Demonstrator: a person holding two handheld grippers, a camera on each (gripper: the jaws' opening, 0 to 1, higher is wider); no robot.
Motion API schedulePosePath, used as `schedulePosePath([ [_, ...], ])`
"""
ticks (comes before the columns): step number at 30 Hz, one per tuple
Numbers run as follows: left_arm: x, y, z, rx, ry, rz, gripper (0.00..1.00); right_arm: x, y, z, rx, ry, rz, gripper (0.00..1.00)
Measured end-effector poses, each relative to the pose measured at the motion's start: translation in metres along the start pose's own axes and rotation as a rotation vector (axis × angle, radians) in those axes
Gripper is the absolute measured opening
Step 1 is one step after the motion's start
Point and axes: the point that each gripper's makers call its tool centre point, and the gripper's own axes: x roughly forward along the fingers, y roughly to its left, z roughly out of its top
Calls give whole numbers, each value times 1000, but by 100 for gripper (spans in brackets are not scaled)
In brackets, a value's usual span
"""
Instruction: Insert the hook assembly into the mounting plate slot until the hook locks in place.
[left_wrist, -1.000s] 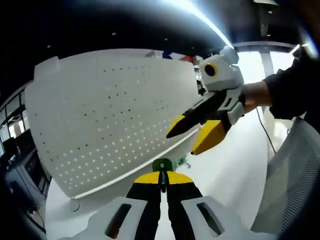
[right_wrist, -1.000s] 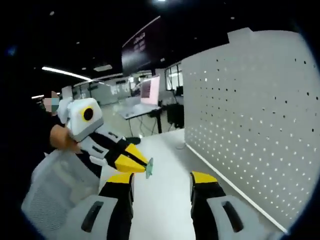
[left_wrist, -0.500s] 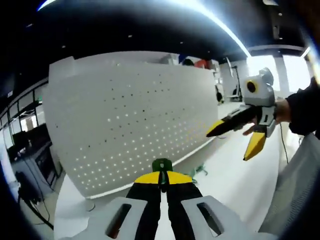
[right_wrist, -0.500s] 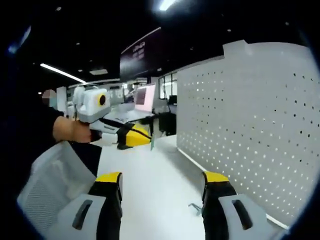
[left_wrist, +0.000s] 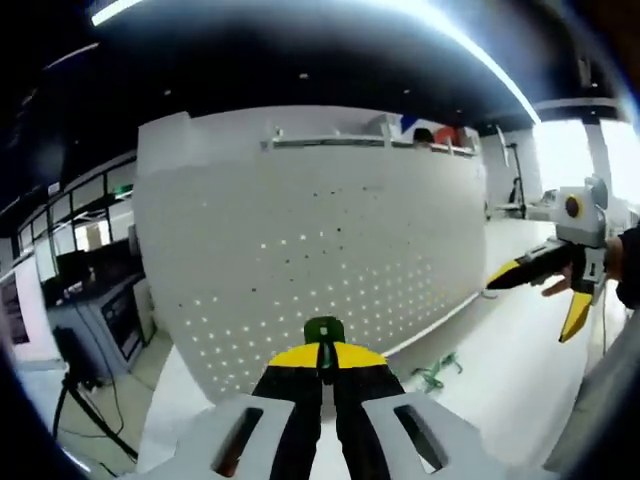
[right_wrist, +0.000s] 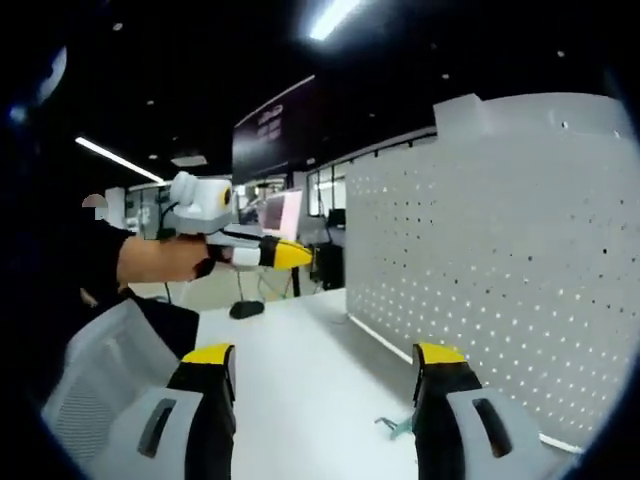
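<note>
Now the left gripper (left_wrist: 322, 352) is clamped on a small green hook (left_wrist: 323, 329), whose tip pokes out above the yellow jaw ends, and it faces the white perforated mounting plate (left_wrist: 320, 250) standing upright on the table (right_wrist: 290, 380). Compared with a second ago, the plate sits more squarely ahead in the left gripper view and the hook lines up with its lower rows of holes, so the approach seems to be under way; the hook is not yet touching the plate.

The right gripper (right_wrist: 320, 385) has its jaws spread wide with nothing between them. In the left gripper view it appears at the far right (left_wrist: 545, 285), and it has drawn well away from the plate, where a second ago it crossed in front of it. That leaves the holes unobstructed for the insertion.

A second green hook piece (right_wrist: 397, 426) lies on the table near the plate's foot, also seen at (left_wrist: 436, 372). My judgement: the locking step is still to come, and the held hook must meet a slot cleanly.
</note>
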Motion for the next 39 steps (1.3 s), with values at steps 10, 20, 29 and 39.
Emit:
schedulePosePath([
  [10,18,51,50,-23,-84,128,2,-5,-6,-5,29,6,-42,72],
  [20,45,105,91,-15,-123,250,2,-6,-6,0,46,-18,-44,72],
  [29,59,138,91,-62,-106,298,2,-10,-7,-2,55,-15,-58,71],
  [39,70,148,100,-41,-126,310,2,-14,-10,-2,59,-10,-78,71],
])
